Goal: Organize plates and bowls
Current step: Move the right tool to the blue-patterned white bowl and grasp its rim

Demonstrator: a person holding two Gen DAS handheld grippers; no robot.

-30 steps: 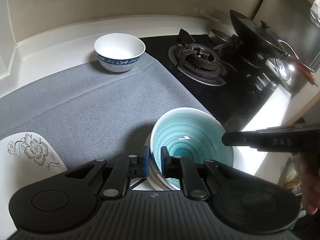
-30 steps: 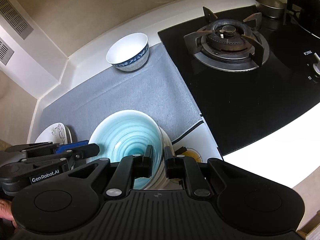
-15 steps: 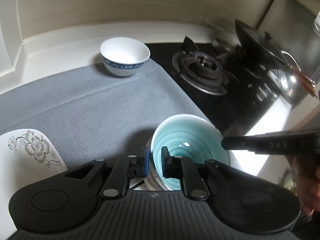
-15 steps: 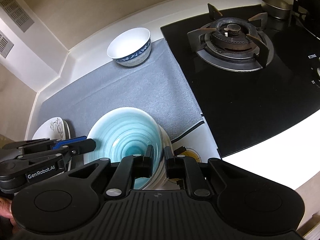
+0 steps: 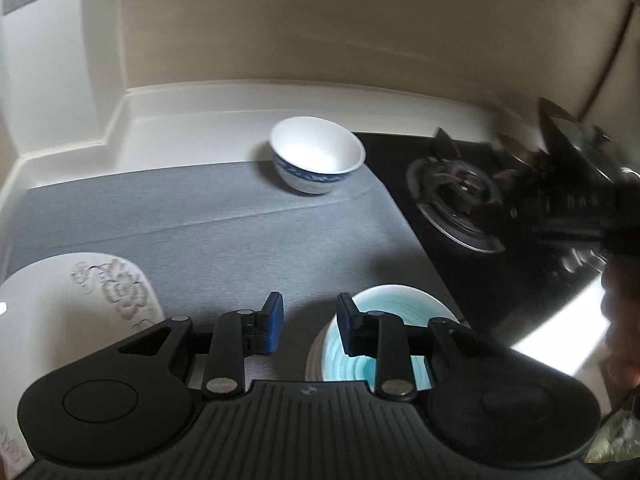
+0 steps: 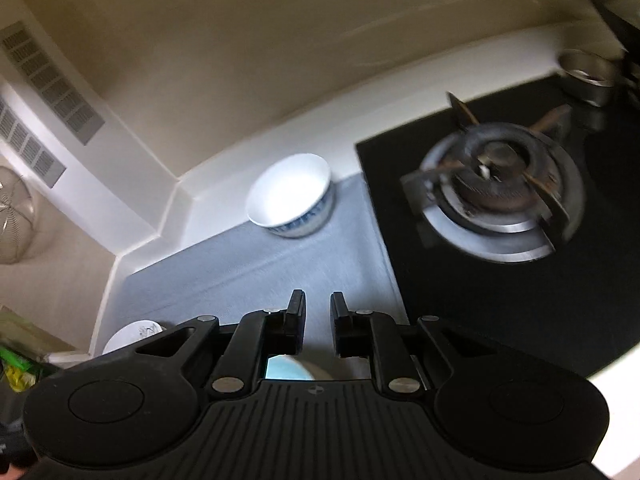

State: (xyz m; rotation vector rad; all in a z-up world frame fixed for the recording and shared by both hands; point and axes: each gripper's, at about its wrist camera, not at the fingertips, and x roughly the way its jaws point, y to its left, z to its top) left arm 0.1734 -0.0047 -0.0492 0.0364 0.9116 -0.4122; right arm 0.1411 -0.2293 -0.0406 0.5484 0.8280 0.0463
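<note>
2 tongs gripped the teal bowl's (image 5: 384, 336) rim a second ago; now both have let go, their jaws having just opened, nothing between them. Left tongs (image 5: 310, 326) stand partly open beside the bowl, right tongs (image 6: 317, 322) slightly open and pulled back above it. That bowl sits stacked on the grey mat (image 5: 224, 240); the white bowl (image 5: 318, 160) is unmoved on the counter (image 5: 192, 136).

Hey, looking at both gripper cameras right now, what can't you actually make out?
- Teal bowl: left view, its near part is hidden by the left gripper; the stack under it is unclear.
- Flowered plate: cut off by the left edge.
- Pan on the stove: blurred.
- Right view: the right gripper hides nearly all of the teal bowl.
</note>
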